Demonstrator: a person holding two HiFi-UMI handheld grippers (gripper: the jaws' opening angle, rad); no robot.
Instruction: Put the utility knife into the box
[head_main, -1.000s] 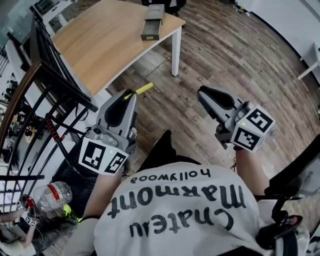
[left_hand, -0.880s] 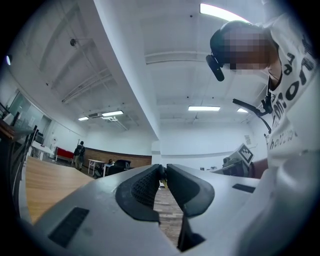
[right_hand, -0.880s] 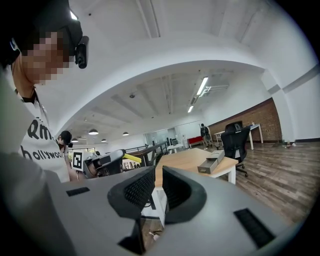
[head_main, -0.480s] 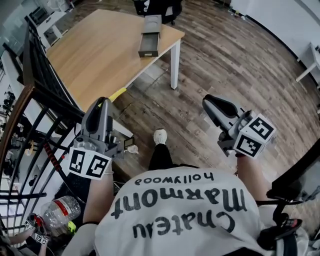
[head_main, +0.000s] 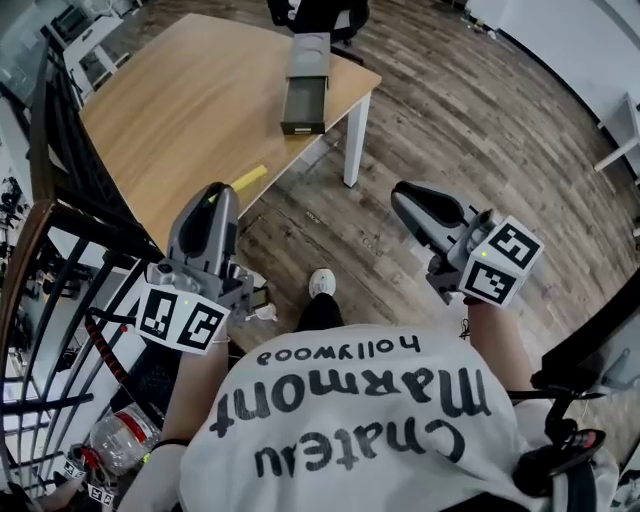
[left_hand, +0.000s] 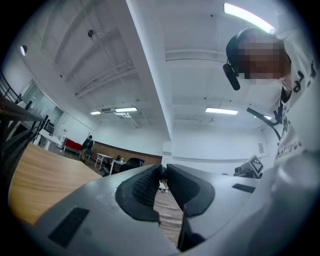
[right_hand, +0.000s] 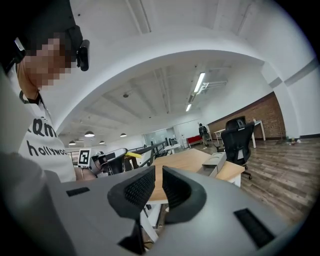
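A yellow utility knife (head_main: 248, 178) sticks out of my left gripper (head_main: 215, 192), which is shut on it; its tip lies over the near edge of the wooden table (head_main: 170, 110). In the left gripper view only a sliver of the knife (left_hand: 163, 186) shows between the shut jaws of the left gripper (left_hand: 163, 175). The grey open box (head_main: 305, 85) lies at the table's far corner, well beyond the knife. My right gripper (head_main: 405, 195) hangs over the floor, shut and holding nothing. The right gripper view looks past the right gripper (right_hand: 158, 182) at the box (right_hand: 214, 162) and the knife (right_hand: 133, 155).
A black metal railing (head_main: 60, 200) runs along the left. A plastic bottle (head_main: 125, 435) lies low at the left. A black office chair (head_main: 320, 12) stands behind the table. The white table leg (head_main: 352, 150) and the person's shoe (head_main: 320, 283) are on the wood floor.
The view has drawn nearer to the table. My left gripper swung left with the knife, then forward to the table's edge. The right gripper has hardly moved.
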